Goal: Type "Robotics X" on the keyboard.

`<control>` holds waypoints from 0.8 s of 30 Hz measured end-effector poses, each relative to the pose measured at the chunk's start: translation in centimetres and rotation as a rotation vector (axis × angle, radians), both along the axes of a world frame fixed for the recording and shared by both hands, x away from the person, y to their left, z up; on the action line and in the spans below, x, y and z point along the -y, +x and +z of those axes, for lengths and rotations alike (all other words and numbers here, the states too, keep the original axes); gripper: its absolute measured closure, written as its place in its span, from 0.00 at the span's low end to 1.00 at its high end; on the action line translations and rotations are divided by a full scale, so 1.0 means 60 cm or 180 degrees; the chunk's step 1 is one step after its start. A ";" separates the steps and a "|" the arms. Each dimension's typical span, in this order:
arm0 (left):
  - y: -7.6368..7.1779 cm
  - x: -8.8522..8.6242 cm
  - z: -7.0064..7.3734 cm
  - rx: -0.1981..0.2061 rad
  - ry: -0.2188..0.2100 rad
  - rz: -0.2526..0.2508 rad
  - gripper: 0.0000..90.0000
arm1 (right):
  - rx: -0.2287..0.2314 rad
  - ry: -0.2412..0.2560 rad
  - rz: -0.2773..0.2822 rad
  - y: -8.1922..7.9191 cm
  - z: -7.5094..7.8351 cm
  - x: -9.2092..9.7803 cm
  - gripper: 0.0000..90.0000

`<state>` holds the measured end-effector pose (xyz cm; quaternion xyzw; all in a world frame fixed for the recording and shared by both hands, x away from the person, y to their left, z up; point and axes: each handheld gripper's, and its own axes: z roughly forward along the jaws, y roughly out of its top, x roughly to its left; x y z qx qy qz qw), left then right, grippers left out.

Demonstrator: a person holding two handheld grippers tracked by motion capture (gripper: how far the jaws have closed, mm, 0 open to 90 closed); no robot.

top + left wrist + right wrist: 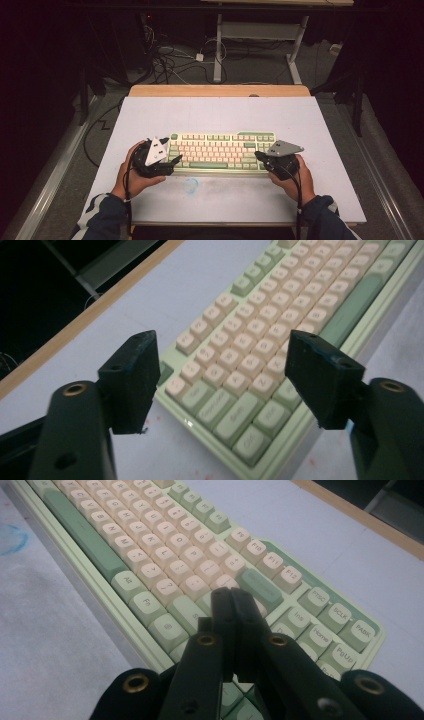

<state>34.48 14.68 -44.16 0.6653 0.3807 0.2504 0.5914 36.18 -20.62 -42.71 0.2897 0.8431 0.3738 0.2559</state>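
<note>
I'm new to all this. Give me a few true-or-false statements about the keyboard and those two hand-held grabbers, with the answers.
1. The left gripper has its fingers spread wide. True.
2. The right gripper has its fingers wide open. False: they are pressed together over the keys.
3. The keyboard is green with cream keys. True.
4. The keyboard sits on bare wood. False: it lies on a pale sheet covering the table.
5. A blue smudge marks the sheet near the keyboard. True.

Looks like a lab or recording setup, not anyone's home: dark room, black curtains all around, a tangle of cables [165,57] on the grey carpet, a white-legged adjustable desk [260,37] at the back, and a plain counter [150,115] lit from above.
</note>
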 end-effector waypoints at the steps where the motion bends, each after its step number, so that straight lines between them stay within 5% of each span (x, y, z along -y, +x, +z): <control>1: -0.005 -0.008 -0.003 0.0002 -0.0038 0.0017 0.29 | 0.0000 0.0000 0.0000 0.000 0.000 0.000 1.00; 6: -0.022 -0.044 -0.020 -0.0121 -0.0154 0.0084 0.24 | 0.0022 0.0018 0.0024 0.000 0.004 -0.003 1.00; 13: -0.040 -0.072 -0.049 -0.0244 -0.0003 0.0214 0.23 | 0.0053 0.0032 0.0042 0.006 0.012 -0.010 1.00; 24: -0.072 -0.092 -0.070 -0.0452 -0.0008 0.0344 0.24 | 0.0078 0.0012 0.0102 0.020 0.023 -0.029 1.00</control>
